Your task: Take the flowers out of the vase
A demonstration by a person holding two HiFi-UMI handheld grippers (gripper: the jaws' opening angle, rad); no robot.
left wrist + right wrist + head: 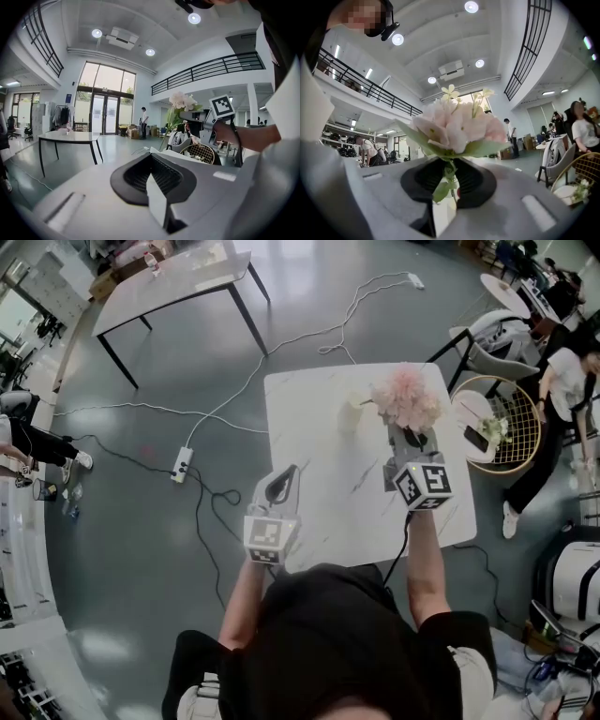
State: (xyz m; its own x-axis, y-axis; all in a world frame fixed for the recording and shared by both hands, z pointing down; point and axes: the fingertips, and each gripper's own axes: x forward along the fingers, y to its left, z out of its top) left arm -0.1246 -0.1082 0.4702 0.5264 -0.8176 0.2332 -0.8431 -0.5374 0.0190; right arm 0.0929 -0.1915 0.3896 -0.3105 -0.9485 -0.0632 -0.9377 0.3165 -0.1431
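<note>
A bunch of pale pink flowers (408, 397) with green leaves hangs over the far right of the white marble table (319, 521). My right gripper (410, 434) is shut on its stem. In the right gripper view the thin green stem (451, 180) runs down between the dark pads and the blooms (457, 124) fill the middle. A small cream vase (352, 413) stands on the table just left of the flowers. My left gripper (285, 474) hovers over the table's near left part, jaws together, holding nothing. The left gripper view shows the flowers (183, 101) ahead to the right.
A round side table with a wire basket (514, 427) and a phone (475, 438) stands right of the marble table. A person (567, 381) sits beyond it near a chair (487, 348). Cables and a power strip (181, 463) lie on the floor at left. Another table (178, 282) is far left.
</note>
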